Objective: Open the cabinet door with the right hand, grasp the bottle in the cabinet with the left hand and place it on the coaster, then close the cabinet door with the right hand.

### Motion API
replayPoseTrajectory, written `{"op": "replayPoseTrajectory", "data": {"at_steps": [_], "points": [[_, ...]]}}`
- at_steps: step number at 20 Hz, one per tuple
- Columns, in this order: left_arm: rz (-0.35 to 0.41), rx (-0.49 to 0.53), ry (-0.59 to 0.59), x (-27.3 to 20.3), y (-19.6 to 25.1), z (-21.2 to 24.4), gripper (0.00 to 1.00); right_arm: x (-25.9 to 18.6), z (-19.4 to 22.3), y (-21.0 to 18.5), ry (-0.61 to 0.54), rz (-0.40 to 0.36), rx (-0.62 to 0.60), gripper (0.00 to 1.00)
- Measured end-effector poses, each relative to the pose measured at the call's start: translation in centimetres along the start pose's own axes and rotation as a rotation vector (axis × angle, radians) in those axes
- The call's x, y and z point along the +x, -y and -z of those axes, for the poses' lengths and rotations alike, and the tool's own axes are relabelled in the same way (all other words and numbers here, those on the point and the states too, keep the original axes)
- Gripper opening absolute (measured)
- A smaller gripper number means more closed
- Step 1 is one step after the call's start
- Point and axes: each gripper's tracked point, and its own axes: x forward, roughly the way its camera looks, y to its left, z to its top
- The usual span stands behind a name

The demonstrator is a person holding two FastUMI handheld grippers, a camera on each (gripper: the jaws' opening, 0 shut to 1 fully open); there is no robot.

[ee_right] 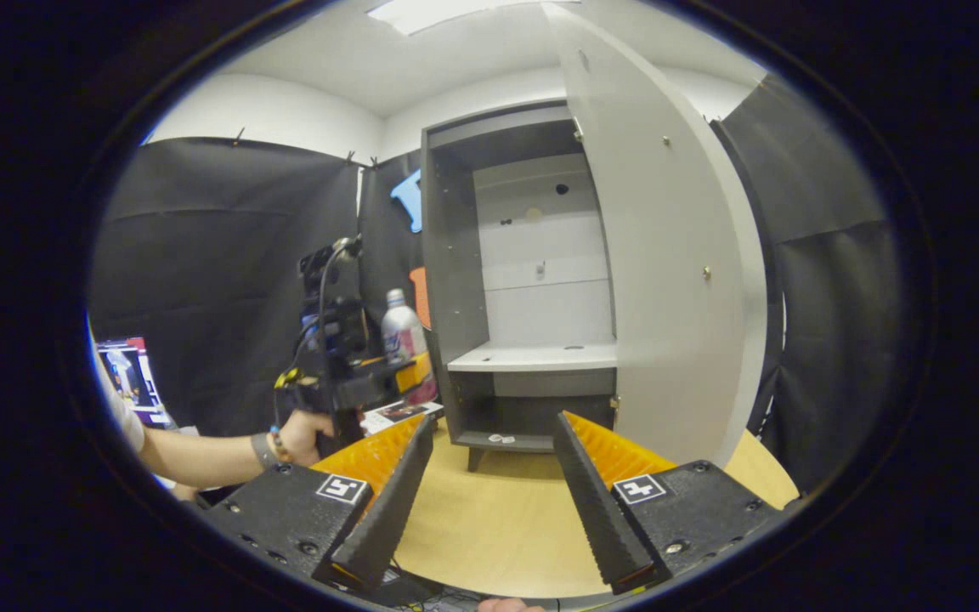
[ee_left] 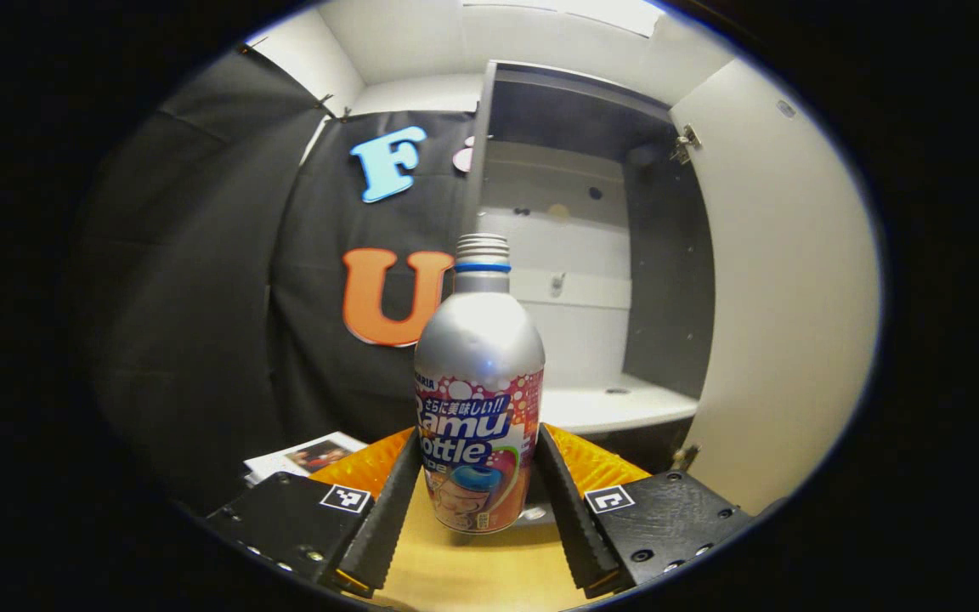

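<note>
A silver bottle [ee_left: 478, 357] with a colourful label and a blue ring at its neck stands upright between the fingers of my left gripper [ee_left: 479, 435], which is shut on its lower body. In the right gripper view the same bottle [ee_right: 401, 327] hangs above the table to the left of the cabinet, held by the left gripper [ee_right: 411, 374] in a person's hand [ee_right: 298, 433]. The grey cabinet [ee_right: 455, 280] stands with its pale door [ee_right: 668, 255] swung wide to the right. My right gripper [ee_right: 494, 418] is open in front of it, holding nothing.
The cabinet's white shelf [ee_right: 532, 357] is bare, and it also shows behind the bottle as the shelf [ee_left: 608, 404] beside the open door [ee_left: 787, 297]. A booklet [ee_right: 400, 412] lies on the wooden table [ee_right: 498, 518] left of the cabinet. A screen [ee_right: 132, 378] glows at far left.
</note>
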Motion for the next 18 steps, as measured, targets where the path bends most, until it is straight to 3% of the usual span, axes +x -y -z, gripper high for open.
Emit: {"op": "replayPoseTrajectory", "data": {"at_steps": [10, 18], "points": [[-0.213, 0.041, -0.106, -7.8, -6.4, 17.5, 0.77, 0.6, 0.2, -1.0, -0.015, 0.017, -0.010, 0.90], [-0.234, -0.006, -0.138, -7.9, -7.3, 21.2, 0.77, 1.9, 1.4, -0.8, -0.074, 0.075, -0.059, 0.91]]}}
